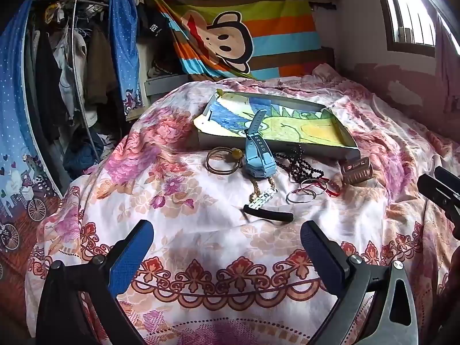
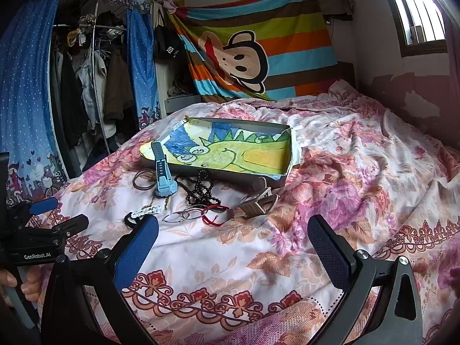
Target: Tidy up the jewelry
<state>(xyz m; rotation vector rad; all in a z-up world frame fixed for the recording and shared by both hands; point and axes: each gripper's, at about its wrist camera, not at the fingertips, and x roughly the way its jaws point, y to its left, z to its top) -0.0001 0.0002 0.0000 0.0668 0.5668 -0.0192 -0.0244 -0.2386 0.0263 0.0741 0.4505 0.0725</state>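
A heap of jewelry lies on the floral bedspread in front of a shallow tray (image 1: pixel 218 143) (image 2: pixel 283 179) lined with a crayon drawing. A light blue watch (image 1: pixel 257 149) (image 2: pixel 162 166) leans over the tray's front wall. Around it lie brown bangles (image 1: pixel 221 161) (image 2: pixel 143 179), a dark bead necklace (image 1: pixel 299 164) (image 2: pixel 201 187), silver hoops with red cord (image 1: pixel 307 191) (image 2: pixel 195 214), a white chain (image 1: pixel 266 195) (image 2: pixel 146 210), a black curved piece (image 1: pixel 268 215) and a brown claw clip (image 1: pixel 356 169) (image 2: pixel 258 204). My left gripper (image 1: pixel 227 230) (image 2: pixel 61 212) and right gripper (image 2: pixel 233 224) (image 1: pixel 437 184) hover open and empty, short of the heap.
A striped cartoon-monkey cloth (image 1: pixel 230 37) hangs behind the bed. To the left stands a wardrobe (image 1: pixel 72 57) with hanging clothes and blue curtains. A window (image 1: pixel 408 8) is at the upper right. A hand (image 2: pixel 17 284) holds the left gripper's handle.
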